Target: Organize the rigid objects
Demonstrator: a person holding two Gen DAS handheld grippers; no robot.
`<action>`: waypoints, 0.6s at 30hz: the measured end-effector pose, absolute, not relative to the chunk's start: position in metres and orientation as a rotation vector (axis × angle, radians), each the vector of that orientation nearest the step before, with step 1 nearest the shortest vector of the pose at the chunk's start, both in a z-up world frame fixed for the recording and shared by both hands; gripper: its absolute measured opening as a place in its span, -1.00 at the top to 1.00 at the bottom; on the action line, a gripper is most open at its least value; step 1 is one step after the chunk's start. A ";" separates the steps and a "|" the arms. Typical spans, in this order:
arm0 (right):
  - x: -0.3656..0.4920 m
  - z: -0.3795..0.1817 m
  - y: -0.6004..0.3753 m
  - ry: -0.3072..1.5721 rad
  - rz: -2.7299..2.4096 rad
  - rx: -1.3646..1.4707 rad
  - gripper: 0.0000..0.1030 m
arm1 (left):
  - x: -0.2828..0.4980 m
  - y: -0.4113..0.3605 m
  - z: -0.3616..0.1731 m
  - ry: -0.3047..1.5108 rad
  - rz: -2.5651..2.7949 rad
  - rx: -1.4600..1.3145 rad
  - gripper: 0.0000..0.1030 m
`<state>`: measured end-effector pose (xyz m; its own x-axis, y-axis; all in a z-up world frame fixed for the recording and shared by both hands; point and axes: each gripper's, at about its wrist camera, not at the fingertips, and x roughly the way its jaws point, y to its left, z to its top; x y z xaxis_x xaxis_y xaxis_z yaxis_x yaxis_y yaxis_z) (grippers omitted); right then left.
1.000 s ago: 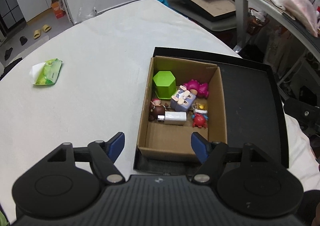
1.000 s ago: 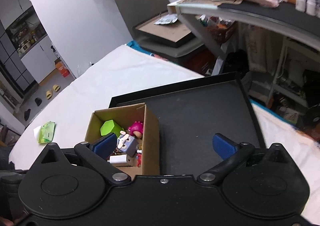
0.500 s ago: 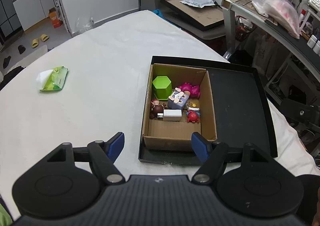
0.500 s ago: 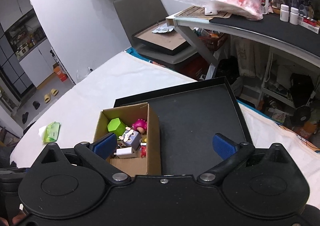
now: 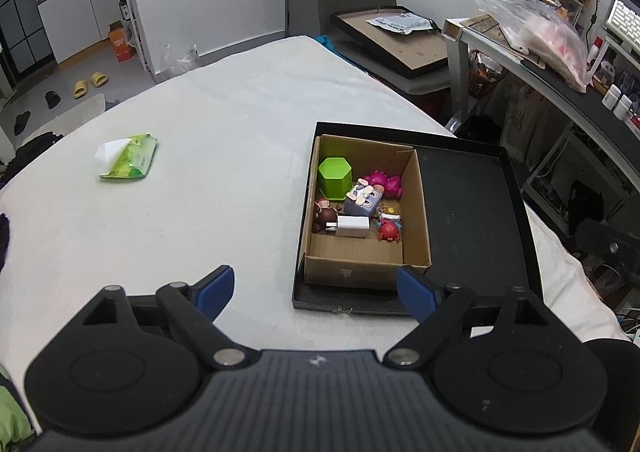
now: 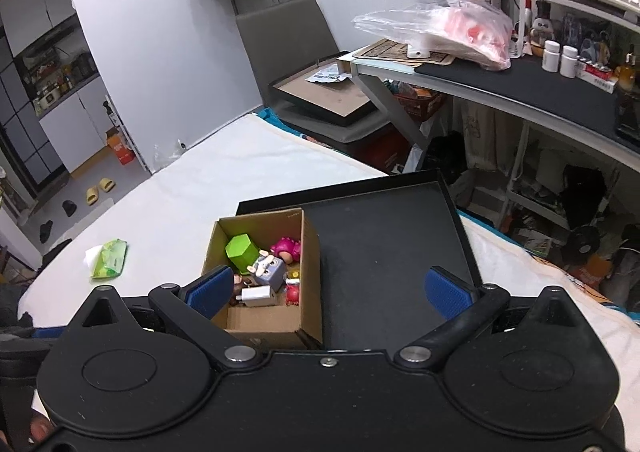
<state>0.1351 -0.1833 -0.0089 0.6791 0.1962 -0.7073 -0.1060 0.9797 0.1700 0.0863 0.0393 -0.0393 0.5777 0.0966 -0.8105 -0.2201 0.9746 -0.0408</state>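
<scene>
A cardboard box (image 5: 416, 211) sits in the left part of a black tray (image 5: 472, 211) on the white-covered table. Inside lie a green hexagonal cup (image 5: 335, 177), a pink toy (image 5: 380, 181), a purple block figure (image 5: 364, 201), a white charger (image 5: 352, 227), a brown figure (image 5: 326, 213) and a red figure (image 5: 389, 230). The box (image 6: 310, 252) and tray (image 6: 384, 252) also show in the right wrist view. My left gripper (image 5: 316, 290) is open and empty, above the table near the tray's front edge. My right gripper (image 6: 330, 286) is open and empty, above the box and tray.
A green wipes packet (image 5: 130, 157) lies on the table at the left, also in the right wrist view (image 6: 108, 258). A desk (image 6: 520, 87) with a plastic bag (image 6: 440, 27) stands at the right. A chair (image 6: 288, 47) holding a framed board stands beyond the table.
Both grippers have pulled back and up from the box, so box and tray look smaller and farther. Both stay open and empty.
</scene>
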 end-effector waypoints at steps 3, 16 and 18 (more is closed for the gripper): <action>0.123 -0.002 -0.181 0.803 0.152 0.076 -1.00 | 0.077 0.039 -0.034 0.920 0.188 -0.139 -0.83; 0.084 0.013 -0.194 0.770 0.152 0.074 -1.00 | 0.046 0.027 -0.016 0.871 0.143 -0.106 -0.86; 0.082 0.013 -0.196 0.773 0.160 0.084 -1.00 | 0.044 0.025 -0.014 0.862 0.143 -0.094 -0.86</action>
<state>0.0822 -0.1964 0.0127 0.7046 0.1742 -0.6879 -0.1123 0.9846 0.1343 0.0441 0.0248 -0.0141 0.6420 0.0868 -0.7618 -0.1630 0.9863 -0.0250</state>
